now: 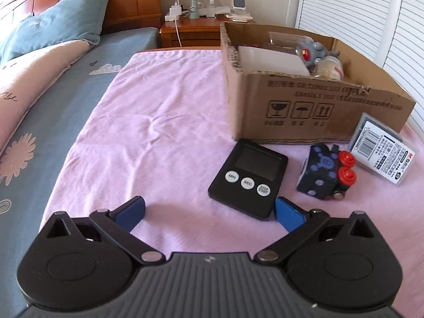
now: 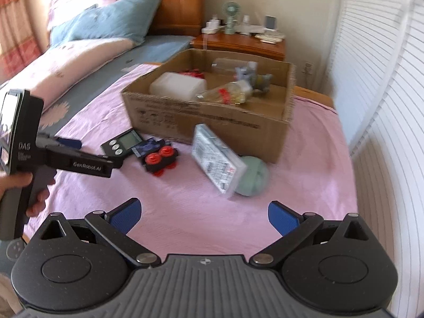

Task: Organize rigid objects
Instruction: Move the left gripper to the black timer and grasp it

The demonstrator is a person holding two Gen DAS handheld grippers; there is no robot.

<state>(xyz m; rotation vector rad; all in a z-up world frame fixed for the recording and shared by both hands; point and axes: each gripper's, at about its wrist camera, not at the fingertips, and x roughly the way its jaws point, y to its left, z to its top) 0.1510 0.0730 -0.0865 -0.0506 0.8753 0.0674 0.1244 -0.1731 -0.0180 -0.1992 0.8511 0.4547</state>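
Note:
A cardboard box [image 1: 304, 111] stands on the pink cloth and holds a white container [image 1: 273, 59], a grey toy [image 1: 312, 50] and a jar. In front of it lie a black timer [image 1: 247, 179], a dark toy car with red wheels [image 1: 326, 171] and a clear plastic case [image 1: 381, 151]. My left gripper [image 1: 209, 212] is open, empty, just short of the timer. My right gripper [image 2: 204, 214] is open and empty, low over the cloth before the case [image 2: 217, 159] and a green round object [image 2: 251, 176]. The box [image 2: 212, 116], timer [image 2: 122, 143] and car [image 2: 159, 156] also show in the right wrist view.
A bed with a blue pillow [image 1: 61, 23] and blanket lies to the left. A wooden nightstand [image 1: 190, 30] with a small fan stands behind. White slatted doors [image 1: 371, 18] line the right. The left hand-held device [image 2: 53, 156] shows at the left of the right wrist view.

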